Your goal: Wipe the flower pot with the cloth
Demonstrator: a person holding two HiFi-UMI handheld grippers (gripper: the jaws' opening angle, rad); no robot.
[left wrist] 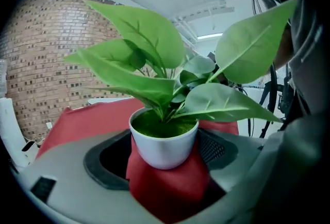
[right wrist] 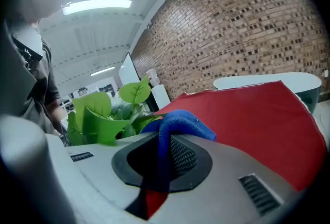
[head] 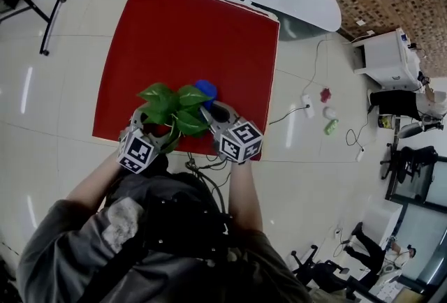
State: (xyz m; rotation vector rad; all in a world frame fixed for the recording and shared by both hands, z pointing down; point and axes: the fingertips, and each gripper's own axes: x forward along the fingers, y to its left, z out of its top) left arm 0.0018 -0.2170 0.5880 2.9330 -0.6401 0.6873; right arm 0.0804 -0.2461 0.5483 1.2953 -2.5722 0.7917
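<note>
Our left tool [left wrist: 164, 166], just beside the right tool [right wrist: 162, 158], clamps the white flower pot [left wrist: 164, 148], which holds a green plant [left wrist: 154, 89]. The right tool pinches the blue cloth [right wrist: 178, 122], apparently near the leaves.

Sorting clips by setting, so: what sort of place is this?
Likely an office or lab workspace: a long brick wall, a glossy tiled floor, office chairs and a white cabinet.
</note>
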